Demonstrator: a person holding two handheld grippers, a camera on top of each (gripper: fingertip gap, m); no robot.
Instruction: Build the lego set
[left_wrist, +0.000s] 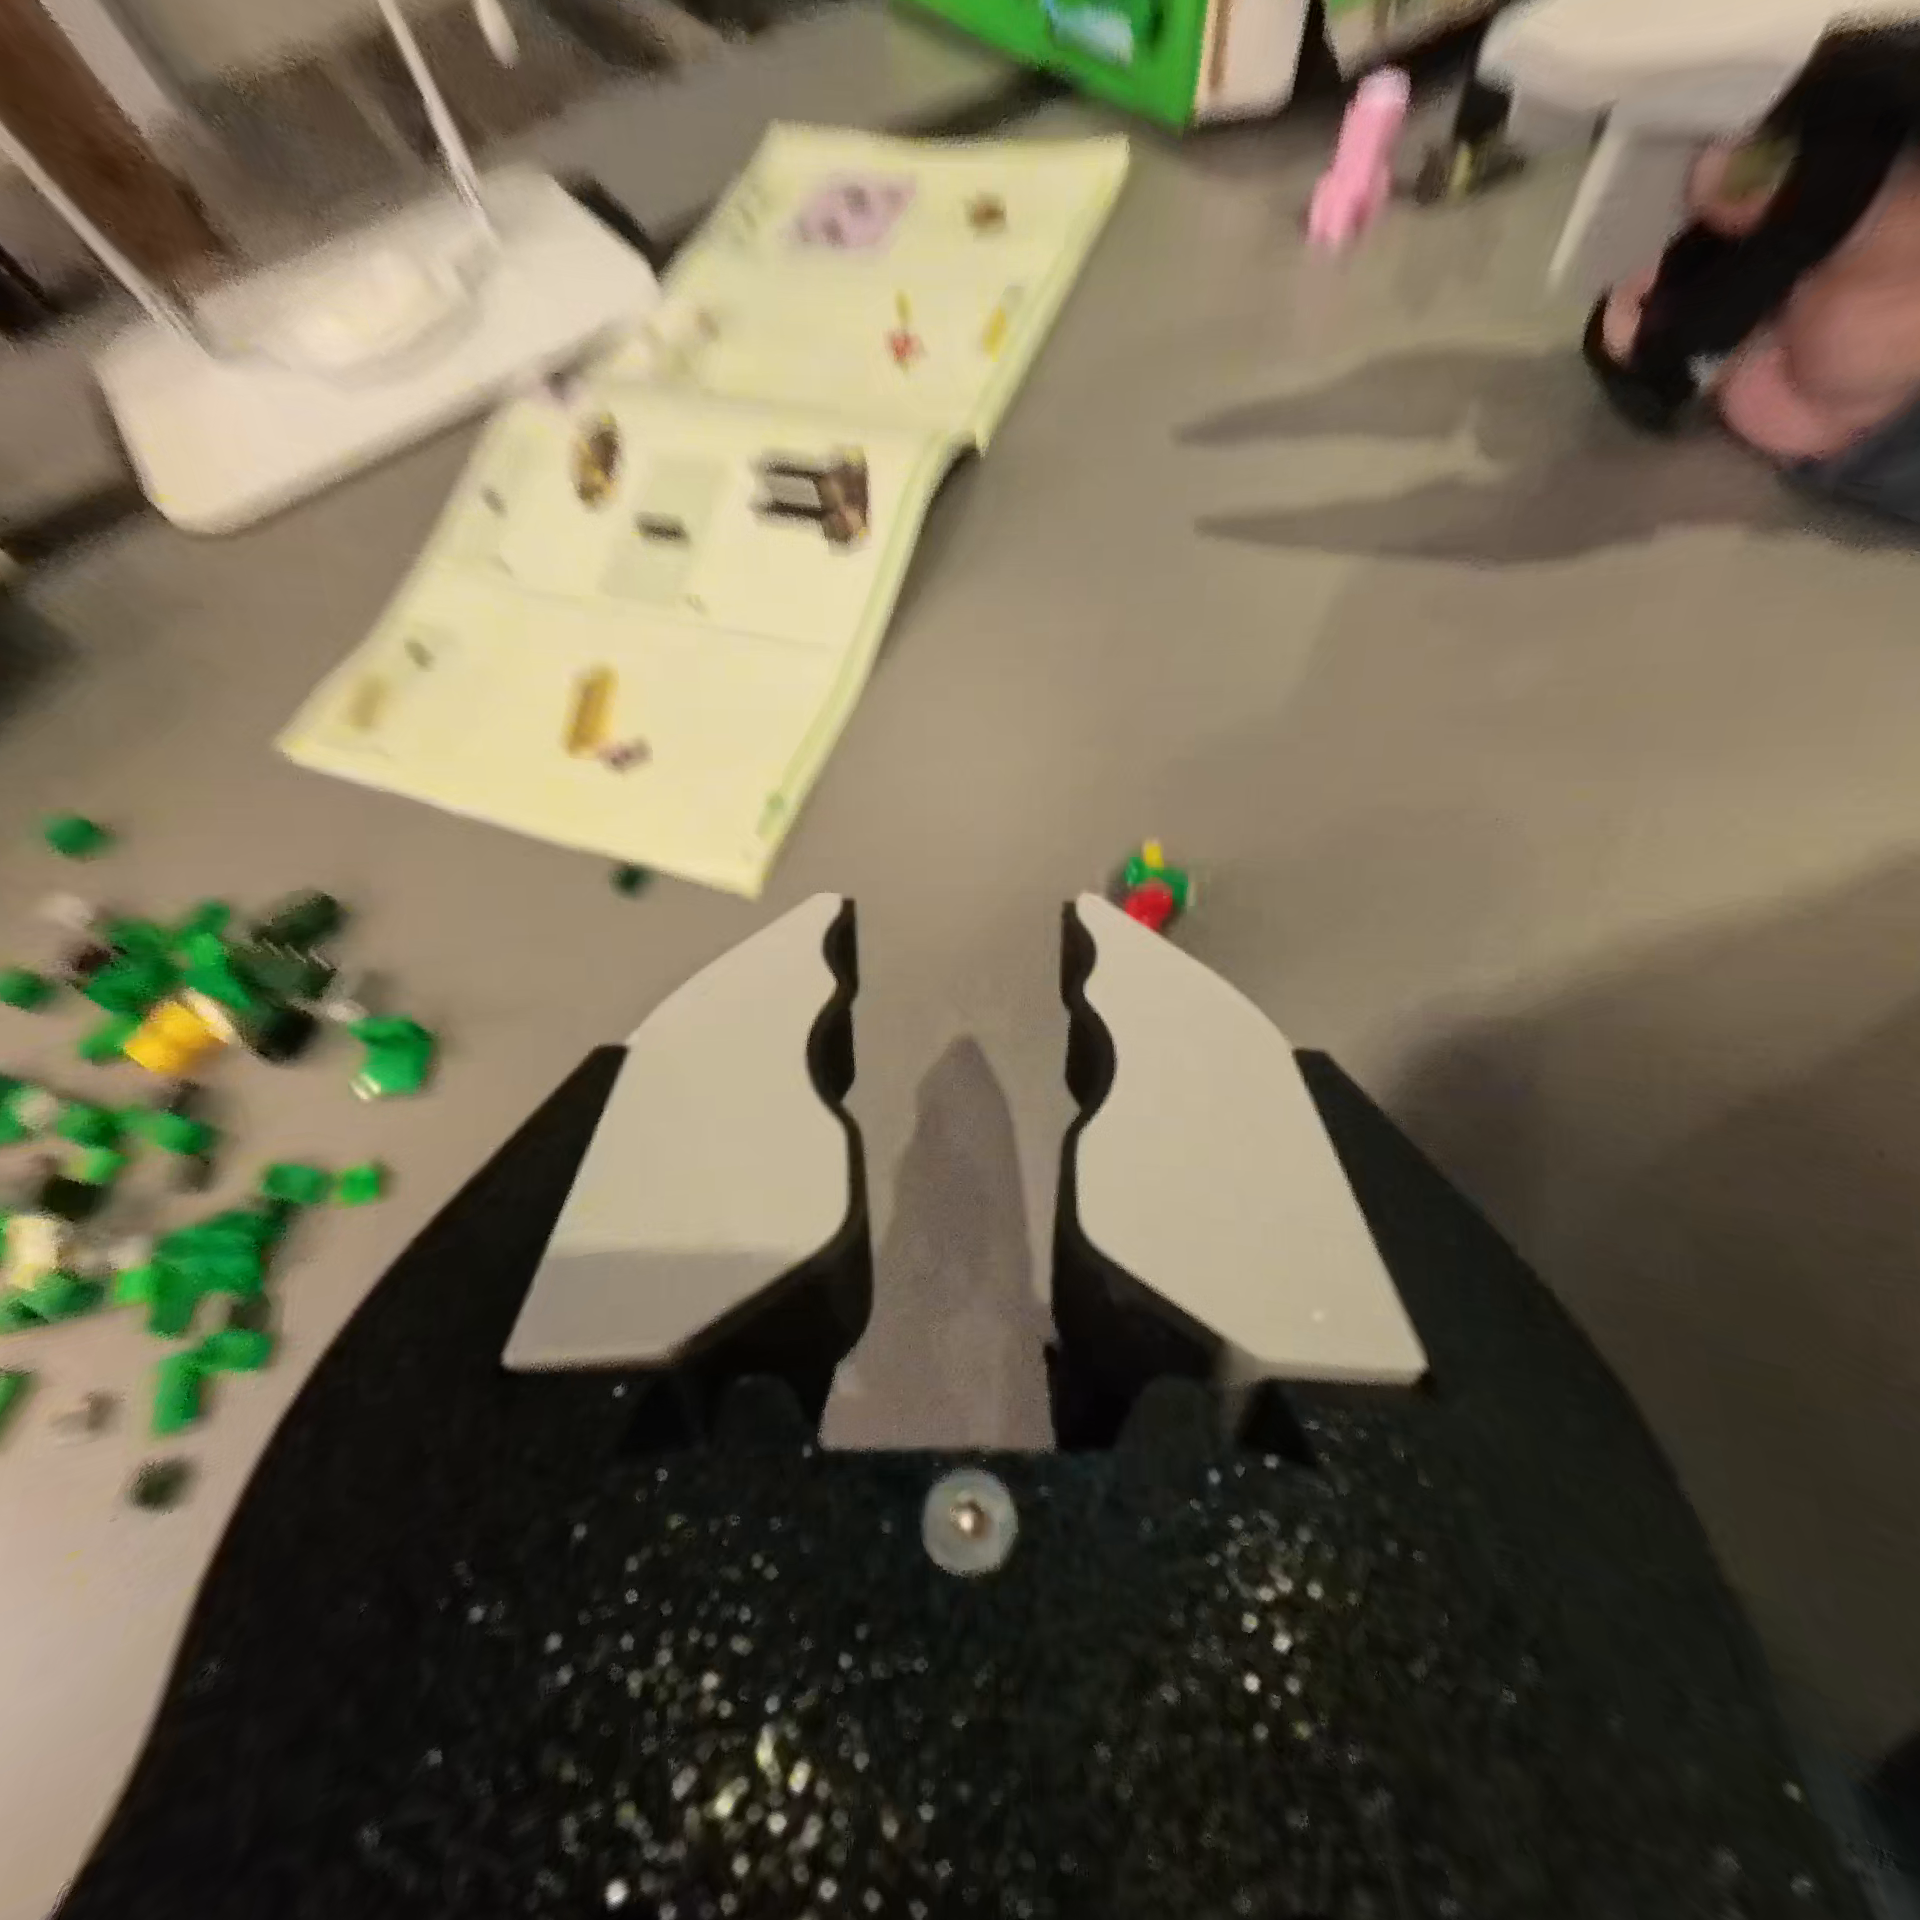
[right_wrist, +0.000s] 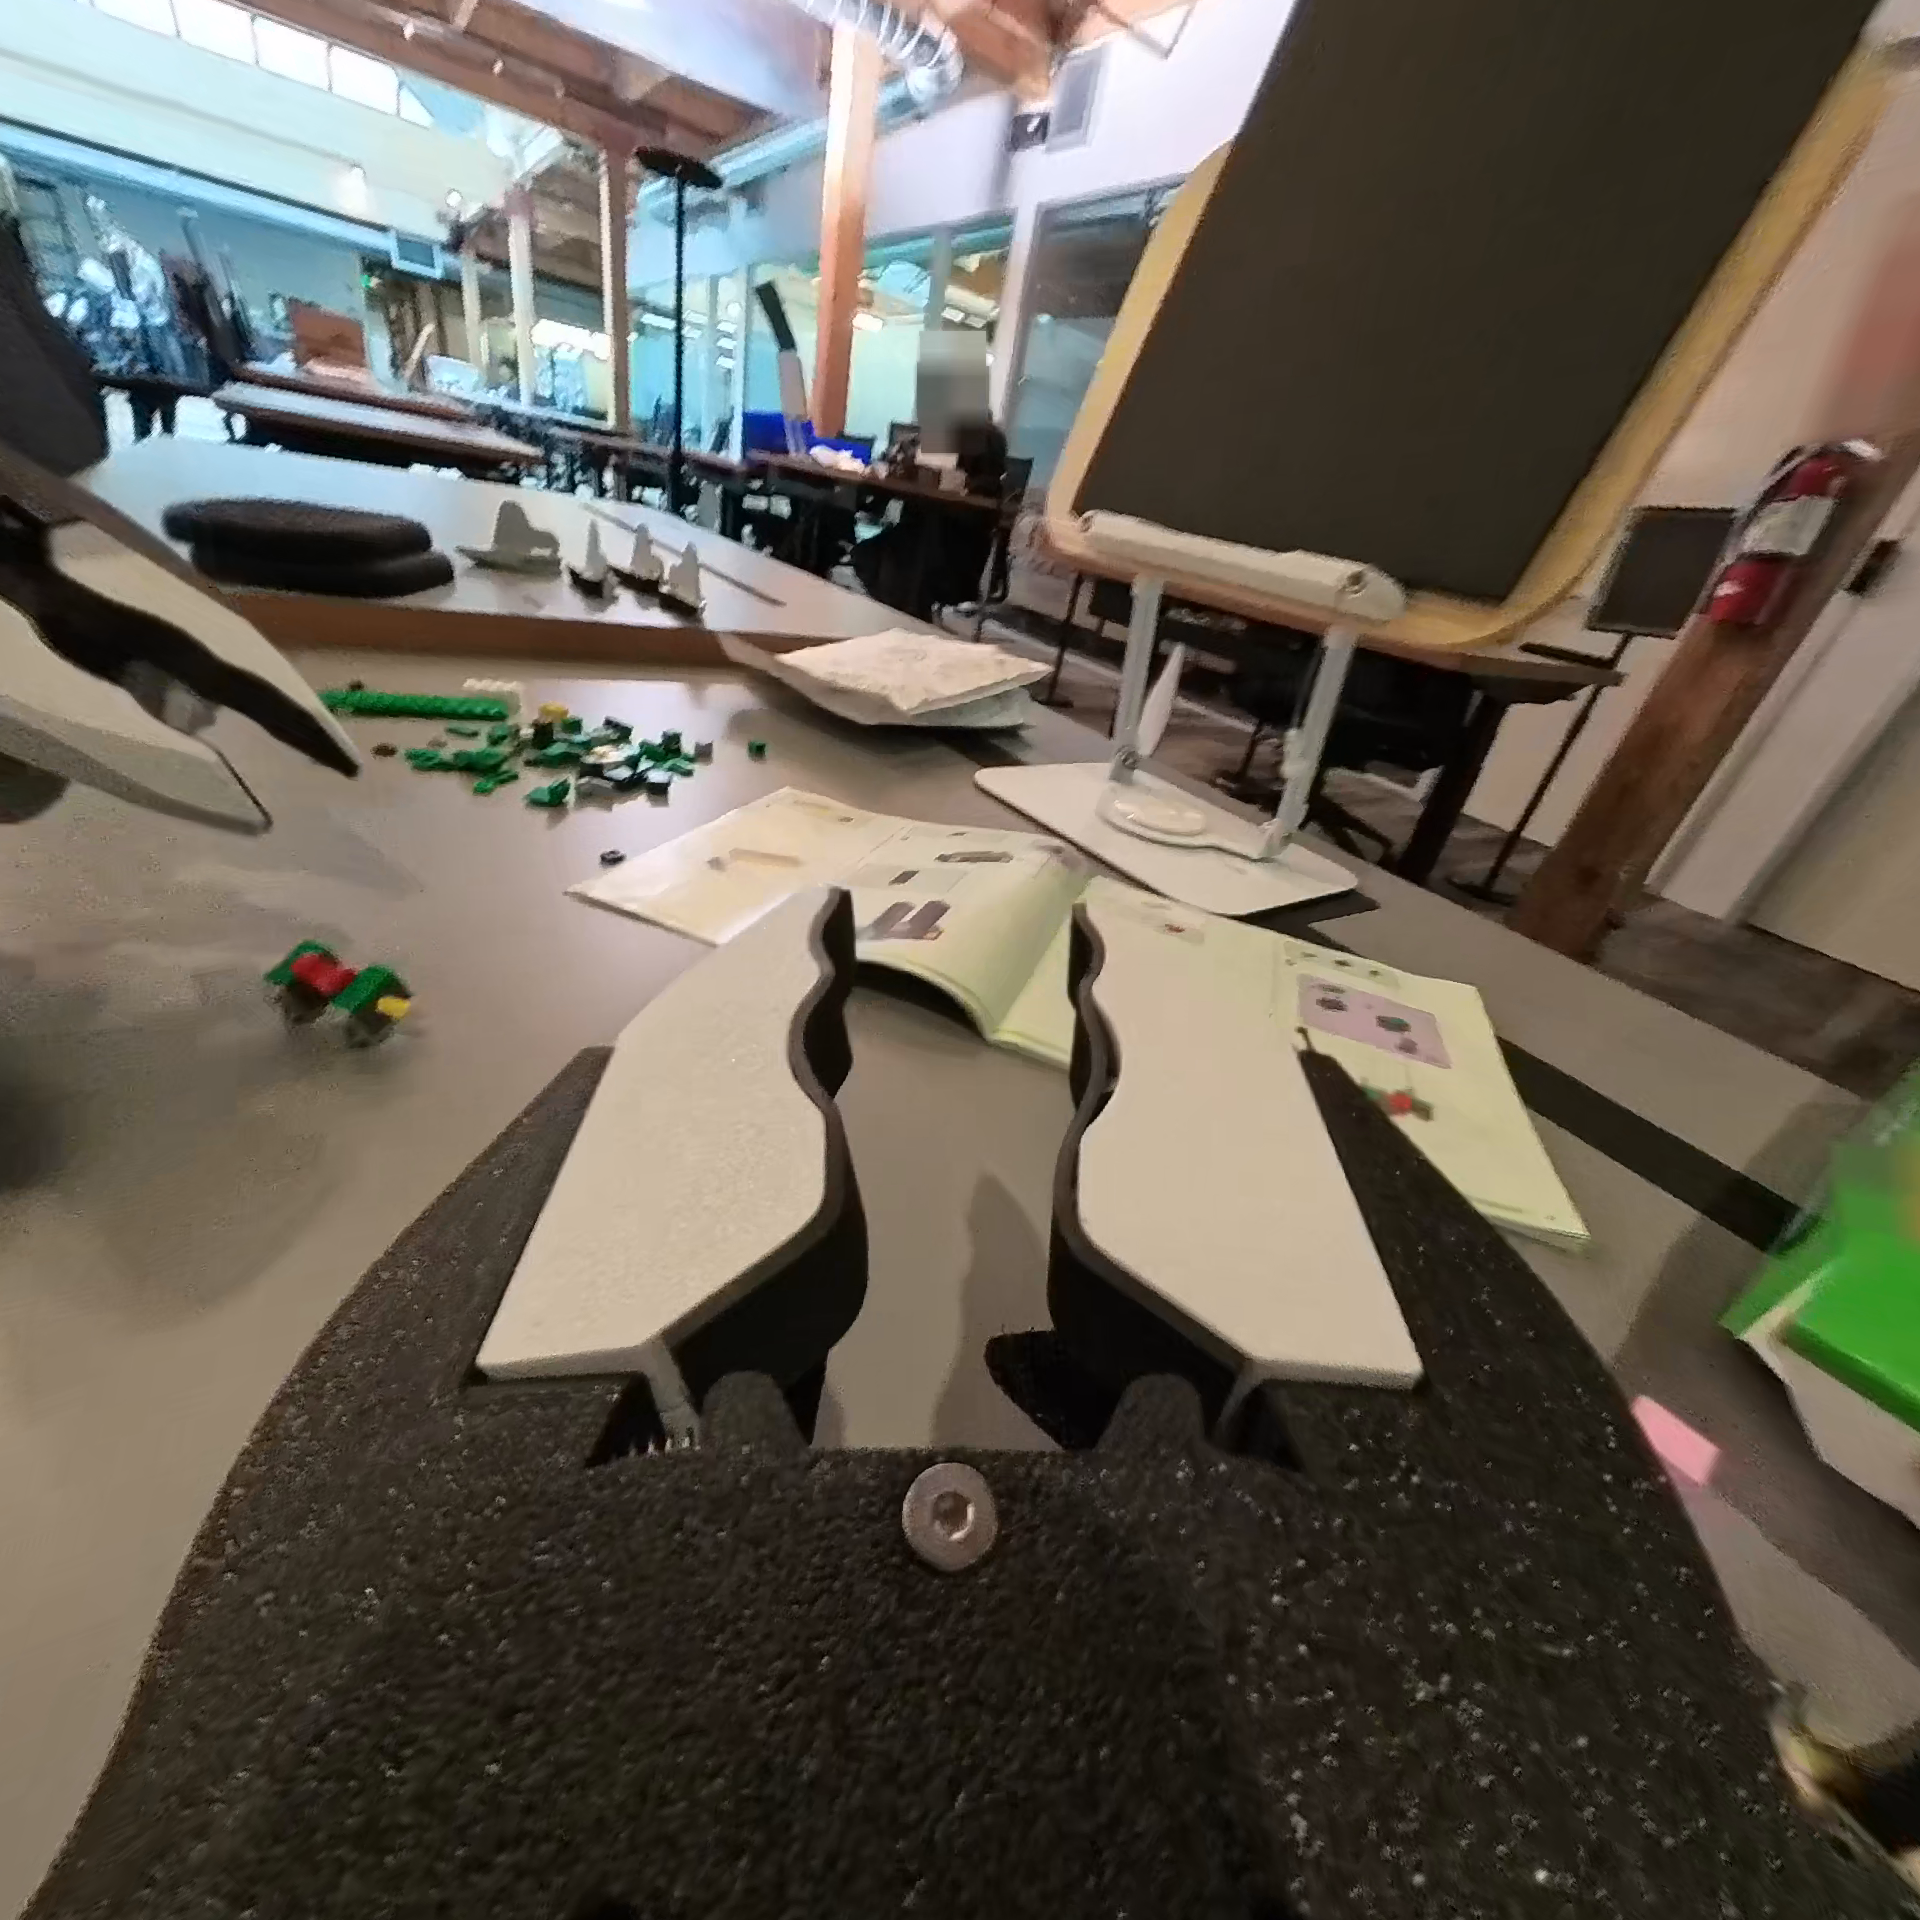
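A small red, green and yellow lego assembly (left_wrist: 1155, 885) lies on the grey table, just beyond my left gripper's right fingertip; it also shows in the right wrist view (right_wrist: 338, 987). My left gripper (left_wrist: 961, 914) is open and empty above the table. My right gripper (right_wrist: 961, 914) is open and empty, its tips over the open instruction booklet (right_wrist: 1340, 1049). The left gripper shows at the left edge of the right wrist view (right_wrist: 260, 790). A pile of loose green bricks (left_wrist: 177, 1132) lies to the left, also in the right wrist view (right_wrist: 561, 753).
The booklet (left_wrist: 727, 520) lies open ahead. A white tablet stand (right_wrist: 1174, 831) holds a dark screen behind it. A green box (right_wrist: 1860, 1278) is at the right, a pink figure (left_wrist: 1356, 156) at the back. Paper bags (right_wrist: 904, 670) lie farther off.
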